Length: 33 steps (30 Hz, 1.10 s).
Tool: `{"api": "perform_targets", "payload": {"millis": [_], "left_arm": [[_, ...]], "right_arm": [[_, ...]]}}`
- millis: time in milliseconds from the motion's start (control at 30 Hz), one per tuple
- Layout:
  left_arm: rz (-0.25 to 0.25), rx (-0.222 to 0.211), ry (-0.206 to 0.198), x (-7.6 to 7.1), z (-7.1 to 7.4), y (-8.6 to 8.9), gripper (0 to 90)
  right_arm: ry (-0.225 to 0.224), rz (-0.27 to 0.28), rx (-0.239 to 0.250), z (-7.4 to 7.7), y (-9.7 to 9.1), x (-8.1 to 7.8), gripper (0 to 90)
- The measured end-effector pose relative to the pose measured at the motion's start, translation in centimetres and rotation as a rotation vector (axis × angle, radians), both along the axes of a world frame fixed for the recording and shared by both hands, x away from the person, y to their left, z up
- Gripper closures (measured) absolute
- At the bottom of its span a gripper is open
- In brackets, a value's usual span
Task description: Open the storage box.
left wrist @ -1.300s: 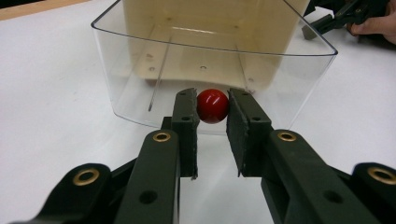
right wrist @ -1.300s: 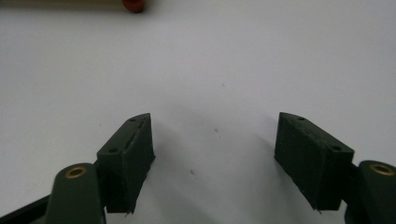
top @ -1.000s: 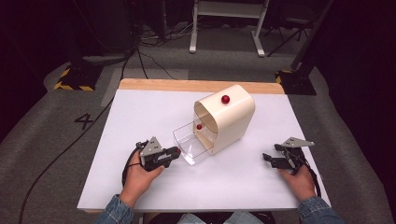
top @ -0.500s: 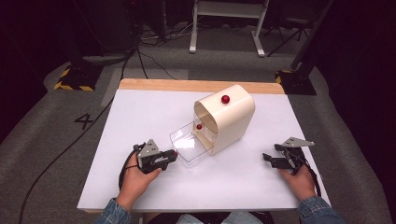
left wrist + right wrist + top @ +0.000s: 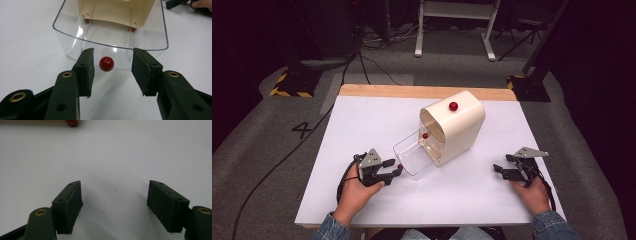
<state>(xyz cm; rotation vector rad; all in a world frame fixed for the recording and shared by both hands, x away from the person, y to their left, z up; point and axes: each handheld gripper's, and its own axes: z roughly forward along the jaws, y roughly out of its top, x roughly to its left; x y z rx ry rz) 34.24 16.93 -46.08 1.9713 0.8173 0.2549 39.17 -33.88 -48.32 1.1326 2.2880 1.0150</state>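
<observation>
Your left gripper (image 5: 112,71) has just been opening: its jaws stand apart with the red knob (image 5: 106,63) of the clear drawer (image 5: 110,30) between them, a gap showing on either side, so neither pad (image 5: 86,72) presses on it. That reads as a release, judged from the drawer already standing out of the cream cabinet (image 5: 460,125), with the pull done and nothing left to hold. In the high view the drawer (image 5: 414,155) juts from the cabinet's open front toward your left hand (image 5: 362,187), resting on the white table (image 5: 362,125), and looks empty as far as the clear walls let you tell. A second red knob (image 5: 453,106) sits on the cabinet's top, untouched.

Your left hand lies low on the table near its front edge, forearm coming in from below, the gripper (image 5: 393,169) pointing level at the drawer's front. Staying squared to the knob makes sense: you can back off straight without nudging the drawer.

Your right gripper (image 5: 501,171) rests well apart at the table's right side, aimed across toward the cabinet, its jaws wide with nothing between them over bare table (image 5: 112,157). Your right hand (image 5: 532,192) sits flat and idle, likely parked there to keep clear of the drawer's path
</observation>
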Motion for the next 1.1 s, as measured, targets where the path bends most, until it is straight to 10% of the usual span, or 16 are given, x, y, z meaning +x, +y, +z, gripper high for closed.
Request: {"api": "perform_targets", "payload": {"millis": [1100], "left_arm": [[-0.037, -0.069, -0.111, 1.9, 6.9, -1.9, 46.6]], "right_arm": [[0.001, -0.001, 0.0, 0.0, 0.0, 0.0, 28.3]]}}
